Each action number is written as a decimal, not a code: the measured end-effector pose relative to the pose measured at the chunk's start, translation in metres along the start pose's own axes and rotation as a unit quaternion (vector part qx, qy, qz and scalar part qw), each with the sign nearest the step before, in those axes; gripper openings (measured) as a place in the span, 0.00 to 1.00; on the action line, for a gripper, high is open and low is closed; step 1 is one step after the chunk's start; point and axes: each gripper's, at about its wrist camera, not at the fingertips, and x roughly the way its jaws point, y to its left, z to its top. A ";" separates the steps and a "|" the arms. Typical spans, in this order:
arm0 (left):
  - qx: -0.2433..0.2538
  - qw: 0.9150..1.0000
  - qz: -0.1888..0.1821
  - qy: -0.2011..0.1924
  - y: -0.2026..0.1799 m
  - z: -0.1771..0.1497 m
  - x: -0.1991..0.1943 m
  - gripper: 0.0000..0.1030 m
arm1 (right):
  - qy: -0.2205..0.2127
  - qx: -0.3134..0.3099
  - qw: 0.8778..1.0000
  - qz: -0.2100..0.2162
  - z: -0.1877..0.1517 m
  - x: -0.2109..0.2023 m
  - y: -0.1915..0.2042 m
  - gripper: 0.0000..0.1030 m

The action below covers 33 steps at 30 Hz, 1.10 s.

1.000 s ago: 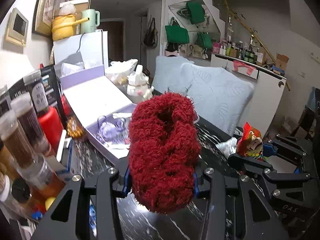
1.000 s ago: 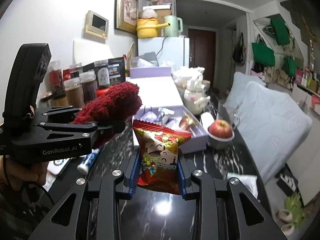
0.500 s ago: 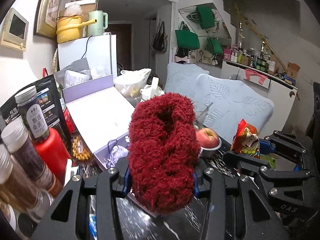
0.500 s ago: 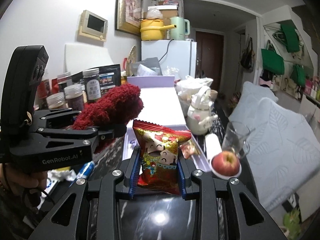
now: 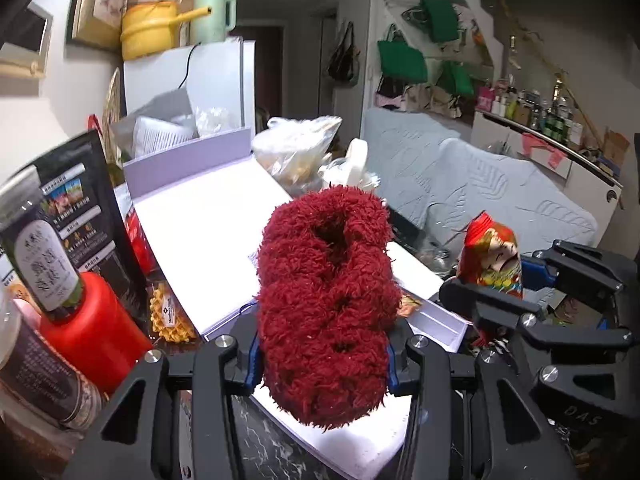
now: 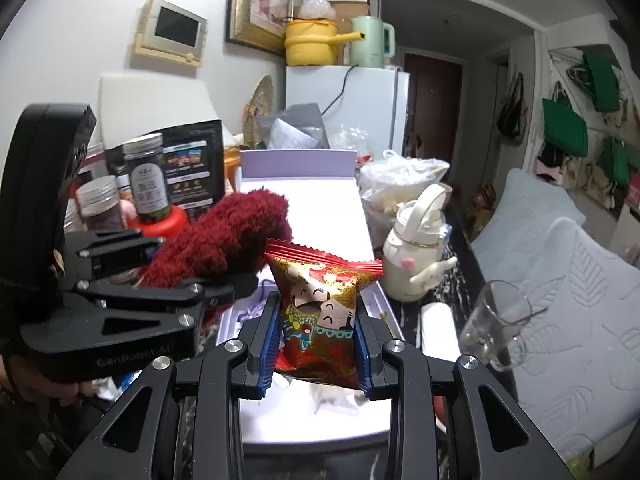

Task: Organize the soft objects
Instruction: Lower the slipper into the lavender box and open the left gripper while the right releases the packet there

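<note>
1. Grip, left: left gripper [image 5: 322,364] is clamped on a fuzzy dark-red plush slipper [image 5: 326,300], blue-lined pads pressing into its lower sides. Pile bulges out above and below the pads; slipper is held off the surface, opening facing away from the camera.
2. Grip, right: right gripper [image 6: 316,354] is closed on a red and gold foil snack packet with cartoon faces [image 6: 320,312], squeezed at mid-height, crimped top edge up.
3. Position: both loads hang side by side over the open lilac gift box [image 6: 304,200], whose white interior lies directly below and ahead. Lid stands upright at the far end. Small items sit near the box's near end; too blurred to identify.
4. Surroundings: red-bodied jar with dark label [image 5: 68,304] and other jars just left of the box; white teapot [image 6: 412,256] and clear glass cup [image 6: 496,324] to its right on the black marble tabletop [image 5: 272,448].
5. Step (judgement): transport phase, both items carried, neither set down yet.
6. Next move (judgement): lower each item into the box's bare white area, then release. The slipper will spring back once freed, so seat it before opening. Keep the two grippers apart during descent.
</note>
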 end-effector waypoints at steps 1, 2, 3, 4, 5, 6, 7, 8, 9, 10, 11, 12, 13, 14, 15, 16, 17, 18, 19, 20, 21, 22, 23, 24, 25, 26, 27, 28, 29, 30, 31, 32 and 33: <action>-0.004 1.000 0.002 0.006 0.004 0.001 0.007 0.43 | 0.004 0.000 1.000 0.001 0.002 0.006 -0.001 0.31; -0.006 1.000 0.004 0.012 0.006 0.001 0.013 0.43 | 0.008 0.000 1.000 0.002 0.003 0.011 -0.002 0.31; -0.008 1.000 0.006 0.017 0.009 0.001 0.018 0.43 | 0.012 -0.002 1.000 0.000 0.004 0.017 -0.002 0.31; -0.010 1.000 0.008 0.024 0.013 0.000 0.025 0.43 | 0.015 -0.004 1.000 -0.001 0.004 0.021 -0.003 0.31; -0.011 0.999 0.010 0.029 0.015 0.000 0.031 0.43 | 0.020 -0.007 1.000 -0.003 0.005 0.027 -0.003 0.31; -0.012 0.999 0.012 0.034 0.017 0.000 0.036 0.43 | 0.023 -0.008 1.000 -0.004 0.006 0.031 -0.003 0.31; -0.013 0.999 0.016 0.041 0.018 -0.001 0.042 0.43 | 0.027 -0.009 1.000 -0.006 0.006 0.037 -0.004 0.31; -0.013 0.999 0.018 0.047 0.020 -0.002 0.048 0.43 | 0.032 -0.010 0.999 -0.007 0.006 0.043 -0.005 0.31; -0.014 0.998 0.021 0.053 0.023 -0.003 0.054 0.43 | 0.036 -0.010 0.999 -0.008 0.006 0.047 -0.005 0.31; -0.013 0.998 0.023 0.058 0.025 -0.003 0.060 0.43 | 0.043 -0.012 0.999 -0.011 0.004 0.053 -0.005 0.31; -0.012 0.998 0.026 0.064 0.026 -0.004 0.065 0.43 | 0.048 -0.014 0.999 -0.012 0.003 0.058 -0.006 0.31; -0.012 0.997 0.028 0.070 0.027 -0.006 0.070 0.43 | 0.055 -0.015 0.998 -0.013 0.002 0.064 -0.007 0.31; -0.011 0.997 0.030 0.075 0.028 -0.007 0.074 0.43 | 0.060 -0.015 0.998 -0.014 0.000 0.069 -0.008 0.31; -0.011 0.996 0.031 0.080 0.028 -0.009 0.078 0.43 | 0.065 -0.013 0.998 -0.013 -0.002 0.073 -0.010 0.31; -0.010 0.996 0.032 0.084 0.028 -0.010 0.081 0.43 | 0.069 -0.012 0.997 -0.013 -0.003 0.077 -0.011 0.31; -0.009 0.995 0.033 0.090 0.028 -0.012 0.085 0.43 | 0.074 -0.009 0.997 -0.013 -0.005 0.081 -0.012 0.31; -0.009 0.995 0.034 0.095 0.029 -0.014 0.088 0.43 | 0.078 -0.007 0.997 -0.013 -0.007 0.085 -0.013 0.31; -0.009 0.995 0.034 0.098 0.029 -0.015 0.091 0.43 | 0.084 -0.006 0.996 -0.014 -0.010 0.089 -0.015 0.31; -0.010 0.994 0.033 0.105 0.029 -0.018 0.095 0.43 | 0.087 -0.005 0.996 -0.015 -0.011 0.092 -0.016 0.31; -0.010 0.993 0.032 0.110 0.030 -0.019 0.098 0.43 | 0.091 -0.005 0.996 -0.017 -0.013 0.094 -0.017 0.31; -0.011 0.993 0.030 0.115 0.030 -0.022 0.100 0.43 | 0.096 -0.005 0.995 -0.018 -0.016 0.098 -0.018 0.31; -0.011 0.992 0.030 0.119 0.031 -0.024 0.103 0.43 | 0.100 -0.005 0.995 -0.018 -0.018 0.100 -0.018 0.31; -0.010 0.992 0.031 0.123 0.031 -0.027 0.105 0.43 | 0.105 -0.004 0.994 -0.018 -0.020 0.103 -0.019 0.31; -0.008 0.991 0.031 0.126 0.030 -0.028 0.107 0.43 | 0.108 -0.003 0.994 -0.018 -0.022 0.105 -0.020 0.31; -0.007 0.991 0.032 0.131 0.029 -0.031 0.110 0.43 | 0.113 -0.003 0.993 -0.019 -0.024 0.107 -0.020 0.31; -0.007 0.990 0.032 0.134 0.029 -0.032 0.111 0.43 | 0.118 -0.002 0.993 -0.019 -0.027 0.110 -0.021 0.31; -0.007 0.990 0.031 0.138 0.028 -0.034 0.113 0.43 | 0.122 -0.001 0.992 -0.019 -0.029 0.111 -0.022 0.31; -0.010 0.989 0.027 0.143 0.028 -0.035 0.115 0.43 | 0.125 -0.001 0.992 -0.020 -0.032 0.113 -0.022 0.31; -0.010 0.989 0.028 0.146 0.027 -0.036 0.117 0.43 | 0.130 -0.001 0.991 -0.021 -0.034 0.115 -0.022 0.31; -0.009 0.988 0.029 0.149 0.026 -0.037 0.119 0.43 | 0.134 -0.002 0.991 -0.023 -0.037 0.117 -0.023 0.31; -0.004 0.988 0.032 0.153 0.025 -0.039 0.121 0.43 | 0.137 -0.002 0.990 -0.025 -0.038 0.118 -0.023 0.31; -0.001 0.987 0.033 0.158 0.024 -0.041 0.123 0.43 | 0.140 -0.002 0.990 -0.025 -0.040 0.119 -0.024 0.31; -0.001 0.986 0.032 0.163 0.024 -0.042 0.125 0.43 | 0.144 -0.001 0.989 -0.026 -0.042 0.121 -0.025 0.31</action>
